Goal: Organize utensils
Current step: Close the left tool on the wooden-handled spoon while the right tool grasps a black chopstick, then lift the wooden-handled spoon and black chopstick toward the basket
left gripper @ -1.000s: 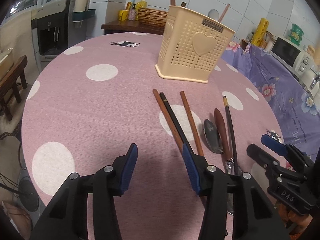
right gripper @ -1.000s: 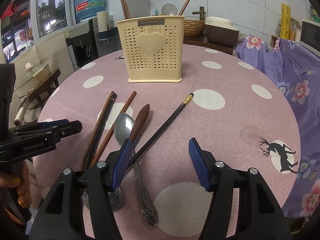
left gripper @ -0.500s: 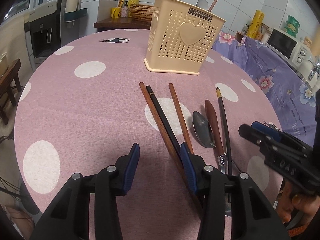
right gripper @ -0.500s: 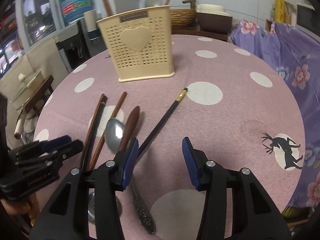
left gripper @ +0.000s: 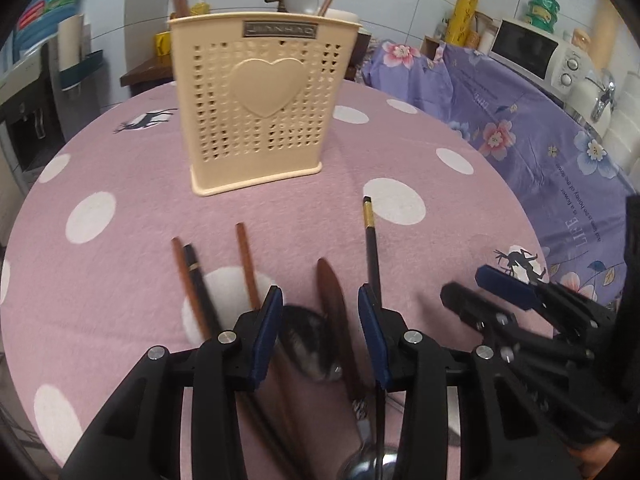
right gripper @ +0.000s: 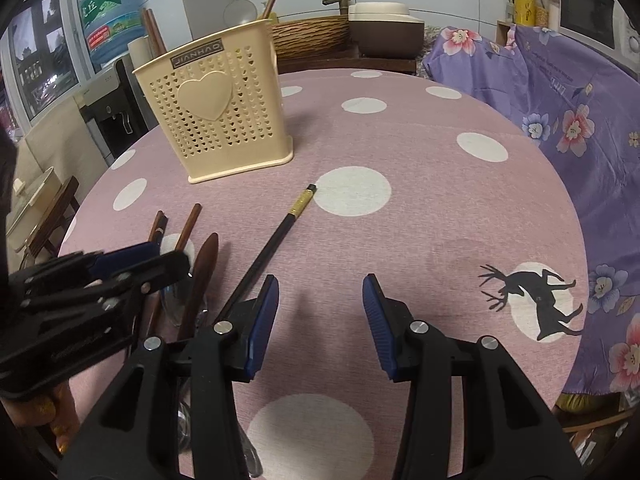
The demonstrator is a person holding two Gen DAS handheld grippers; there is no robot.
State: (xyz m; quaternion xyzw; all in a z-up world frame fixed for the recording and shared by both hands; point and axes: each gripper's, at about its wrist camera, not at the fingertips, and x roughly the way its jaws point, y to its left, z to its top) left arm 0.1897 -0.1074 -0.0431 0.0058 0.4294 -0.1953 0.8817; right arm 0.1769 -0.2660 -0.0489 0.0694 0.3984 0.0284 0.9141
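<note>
A: Left gripper (left gripper: pixel 319 334) has shifted sideways since a second ago; it was framing bare table (left gripper: pixel 120 184), now it is straddling the steel spoon (left gripper: pixel 308 340) and brown-handled utensil (left gripper: pixel 334 312). Fingers are closing, gripping nothing yet.

B: So it is lining up a pick for the cream holder (left gripper: pixel 256 108) behind. And the right gripper (right gripper: pixel 320 320)?

A: Its fingers are standing narrower than before, released, over bare cloth; the black chopstick (right gripper: pixel 276 240) is lying just left of them.

Your stock: cream perforated holder (left gripper: pixel 256 120), upright; brown chopsticks (left gripper: pixel 246 264), two black ones (left gripper: pixel 372 248), wooden-handled utensil (left gripper: pixel 332 300) and what looks like a metal spoon (left gripper: pixel 308 340), all lying flat before it.
</note>
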